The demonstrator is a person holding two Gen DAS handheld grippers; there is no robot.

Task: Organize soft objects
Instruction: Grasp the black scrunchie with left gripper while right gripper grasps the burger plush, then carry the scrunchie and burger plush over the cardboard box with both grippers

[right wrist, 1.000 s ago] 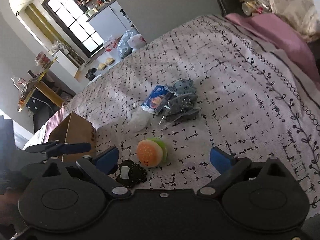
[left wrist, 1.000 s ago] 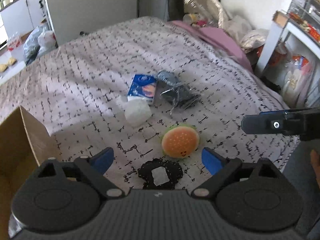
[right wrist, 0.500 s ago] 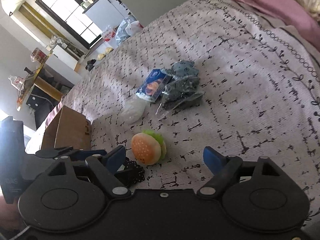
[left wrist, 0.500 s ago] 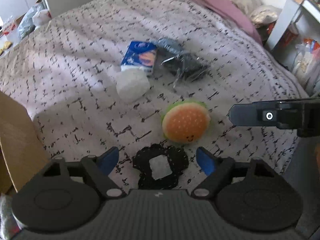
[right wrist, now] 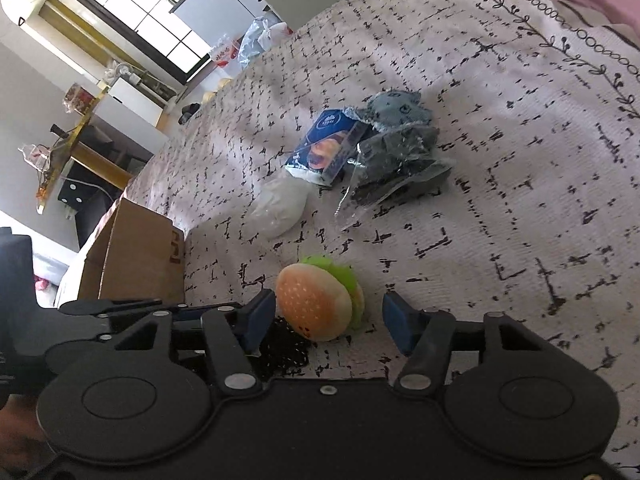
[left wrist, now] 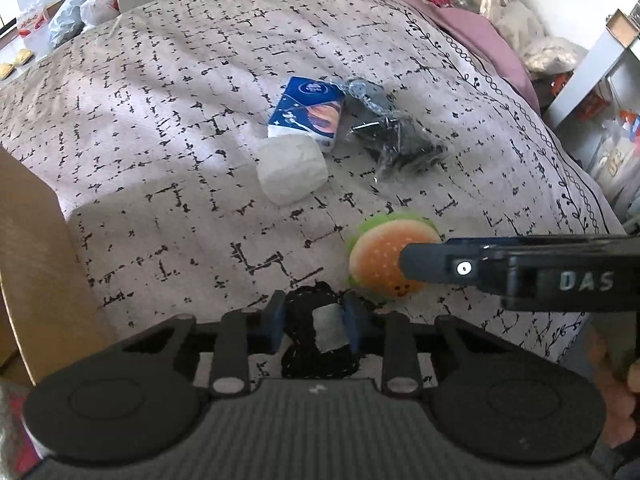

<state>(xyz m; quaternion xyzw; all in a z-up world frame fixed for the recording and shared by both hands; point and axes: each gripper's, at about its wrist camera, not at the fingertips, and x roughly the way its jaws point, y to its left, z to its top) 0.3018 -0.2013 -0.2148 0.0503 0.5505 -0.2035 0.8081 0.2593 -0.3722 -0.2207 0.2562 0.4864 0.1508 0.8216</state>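
The left gripper (left wrist: 314, 322) has just been closing, and its blue pads now squeeze the black knitted cloth with a white tag (left wrist: 320, 334), likely to lift it into the brown cardboard box (right wrist: 136, 256) nearby. The right gripper (right wrist: 328, 320) has just been closing too, but its pads do not touch the round orange burger plush toy (right wrist: 318, 300) sitting between them. Both soft things lie on the pink patterned bed (left wrist: 180, 120), close together.
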